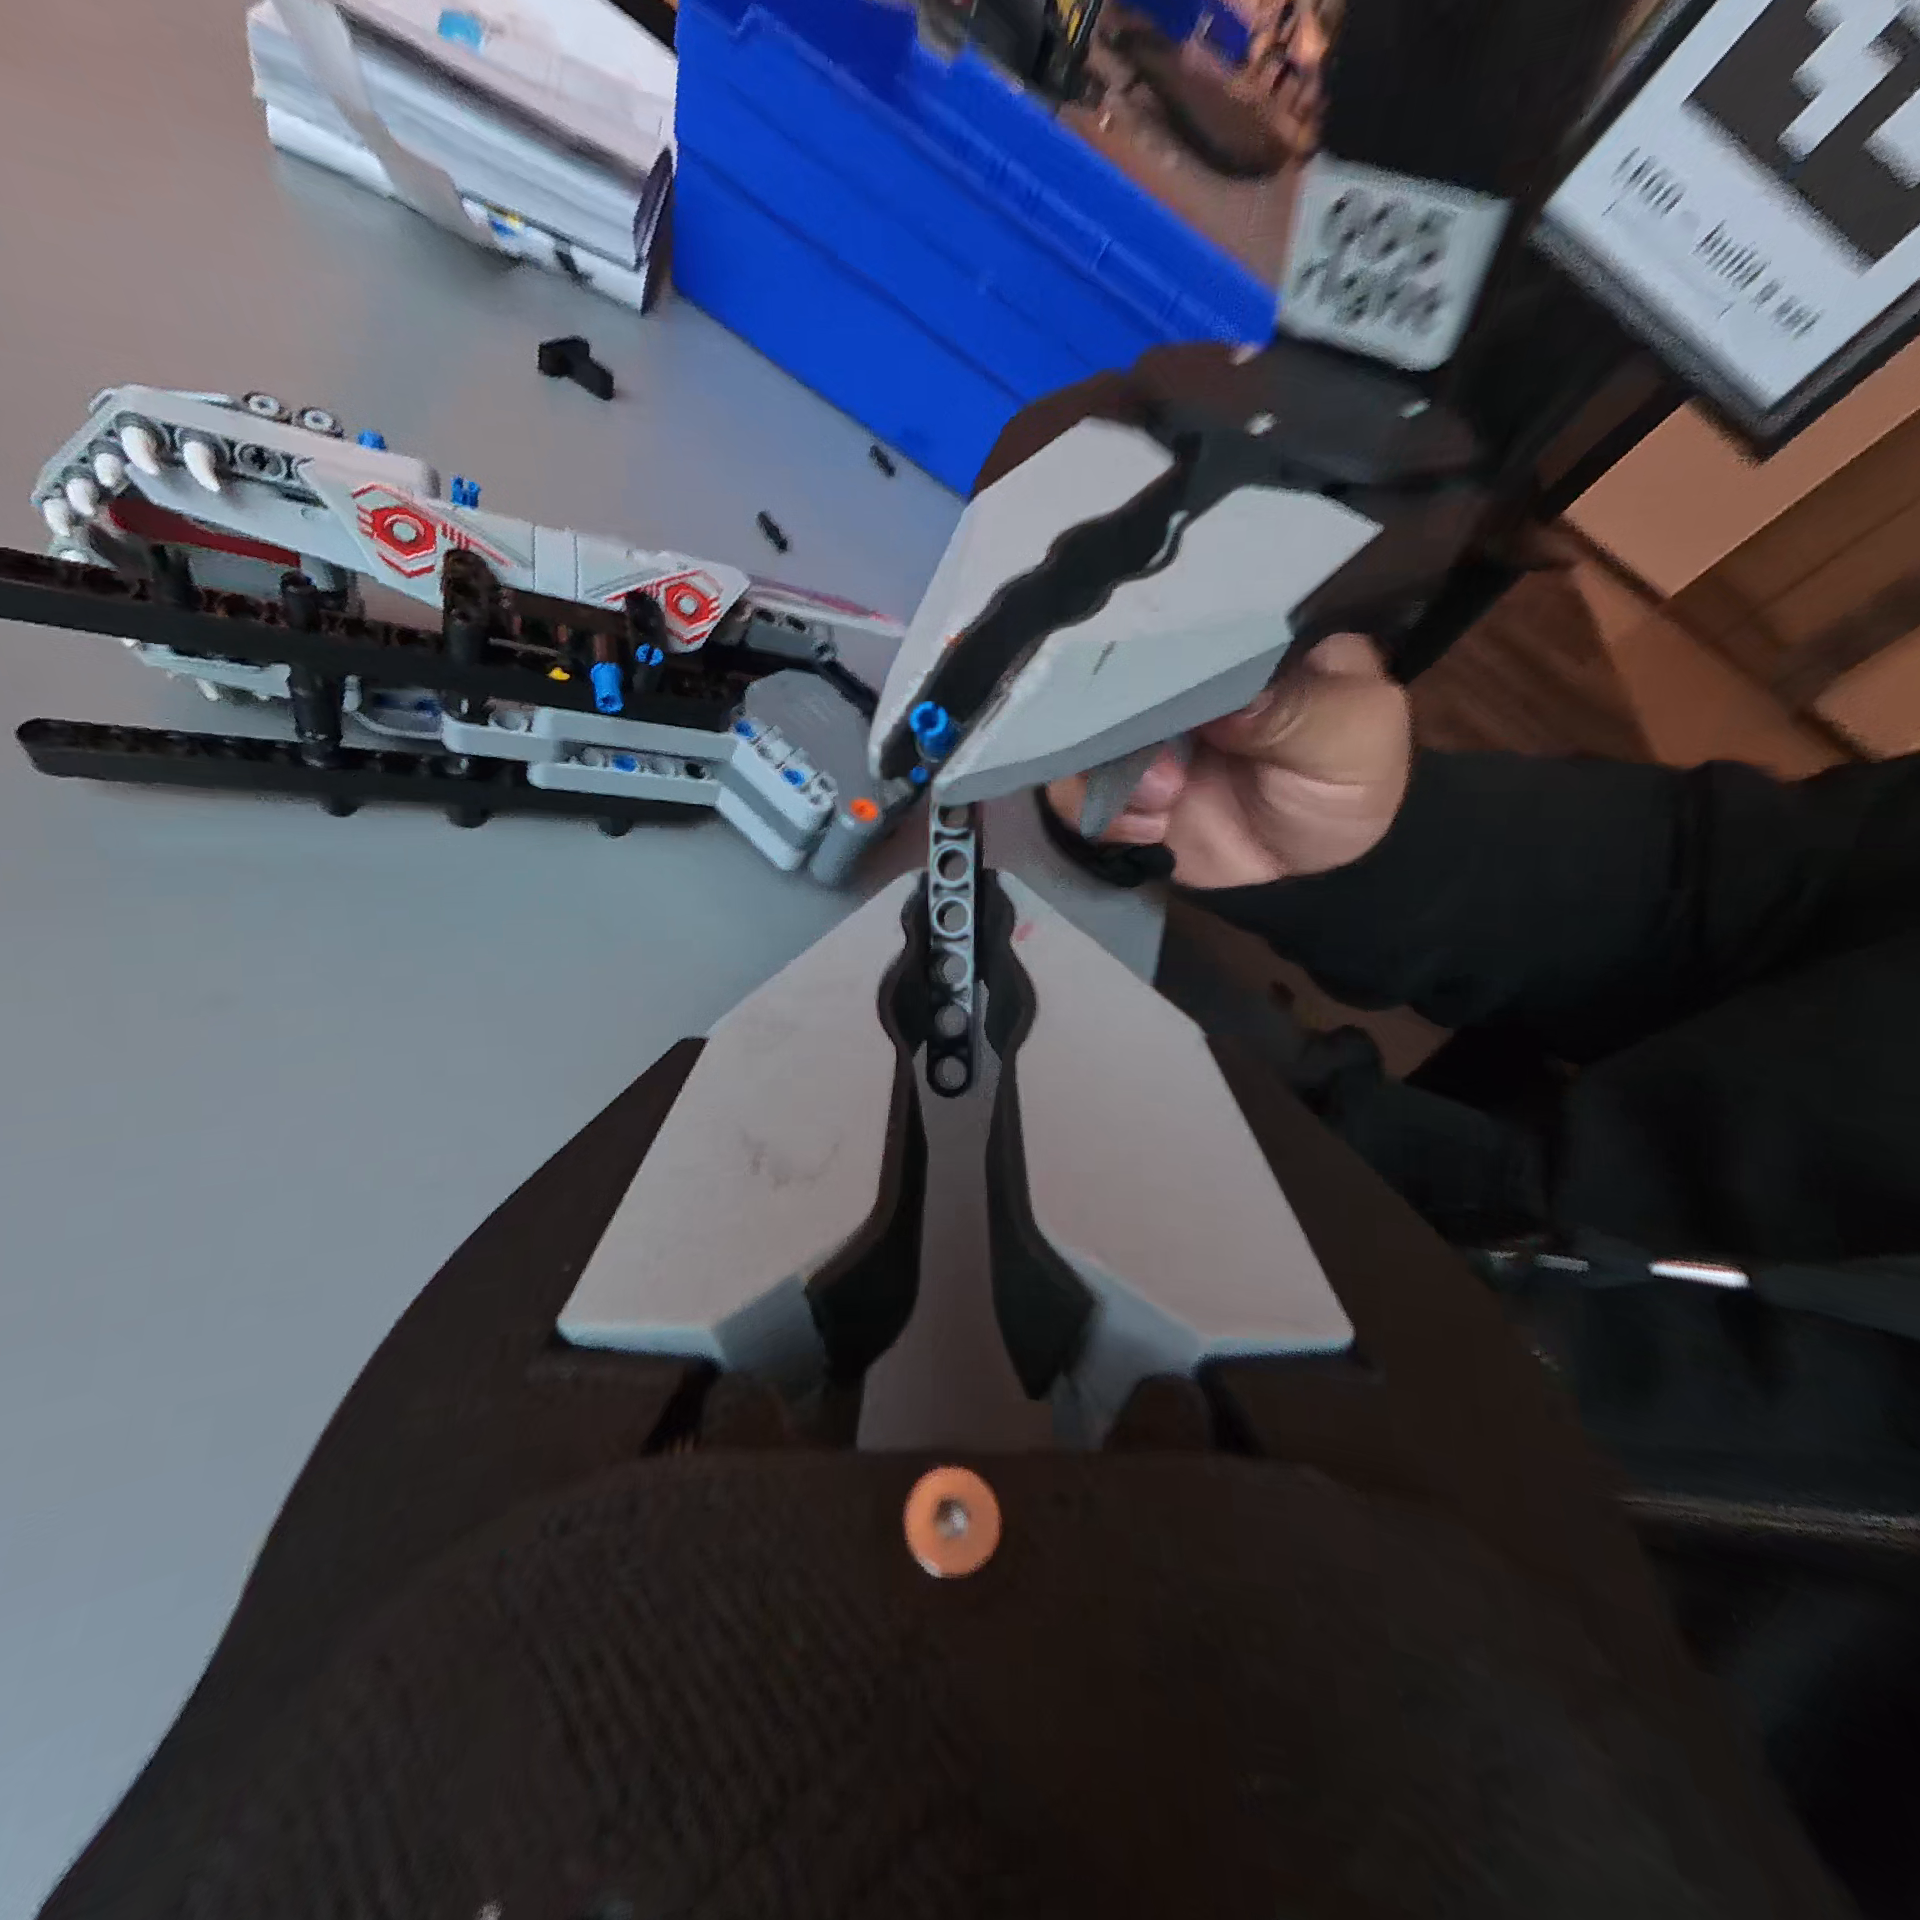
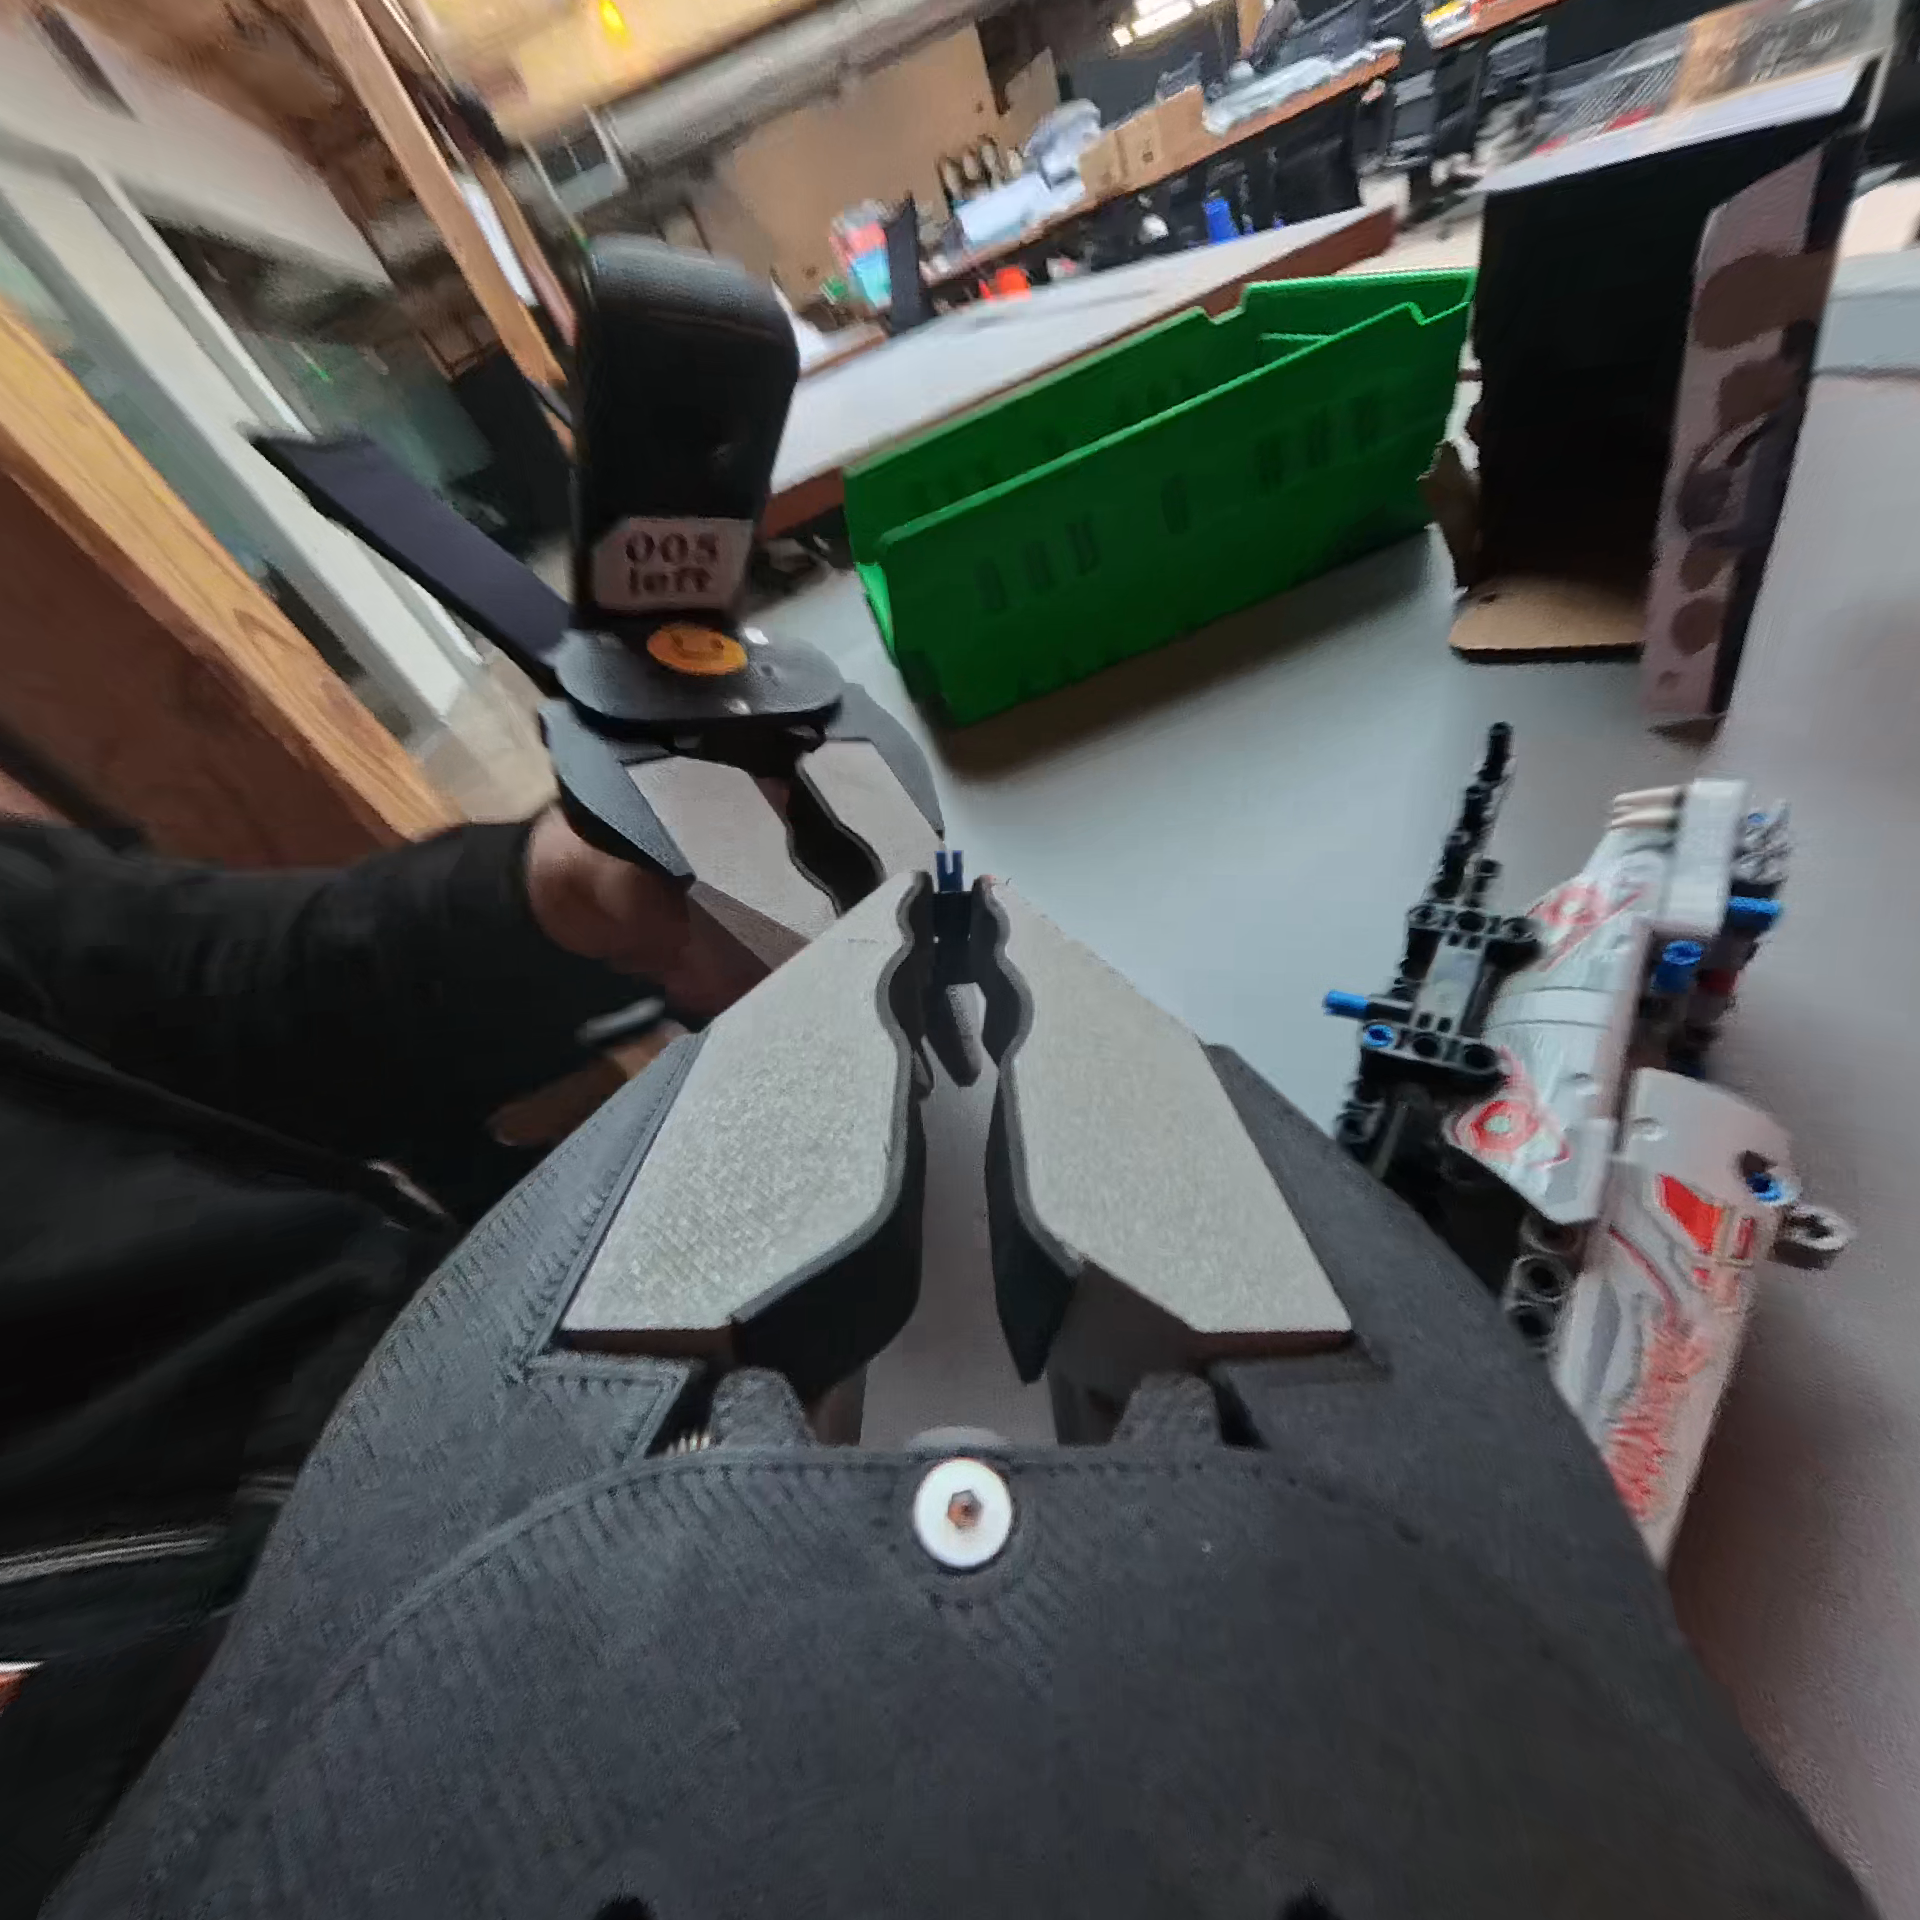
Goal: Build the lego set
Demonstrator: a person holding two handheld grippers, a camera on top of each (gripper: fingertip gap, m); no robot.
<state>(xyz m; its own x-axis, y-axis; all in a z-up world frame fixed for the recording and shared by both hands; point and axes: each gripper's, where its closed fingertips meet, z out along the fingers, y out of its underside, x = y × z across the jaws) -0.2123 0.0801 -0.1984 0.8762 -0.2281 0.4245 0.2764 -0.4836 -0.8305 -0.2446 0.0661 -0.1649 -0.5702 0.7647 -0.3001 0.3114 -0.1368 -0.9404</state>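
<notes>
My left gripper [image 1: 951, 894] is shut on a thin grey beam with holes [image 1: 951, 914], held upright above the table. My right gripper [image 2: 948, 883] is shut on a blue pin [image 2: 945, 864]; in the left wrist view it [image 1: 914, 764] comes in from the upper right, with the pin [image 1: 930, 724] at its tips just above the beam's top end. The left gripper also shows in the right wrist view [image 2: 883, 873], close behind the pin. The partly built grey, black and red model [image 1: 416, 613] lies on the grey table [image 1: 312, 1039] to the left; in the right wrist view it [image 2: 1579, 1039] lies at the right.
A blue bin [image 1: 894, 239] and a stack of booklets [image 1: 457, 135] stand at the table's back. Small black loose parts [image 1: 575, 364] lie near them. A green bin [image 2: 1153, 488] and an open cardboard box [image 2: 1621, 416] stand beyond the grippers. A person's sleeved hand [image 1: 1299, 769] holds the right gripper. The gap from one gripper's tips to the other's is roughly 4 cm.
</notes>
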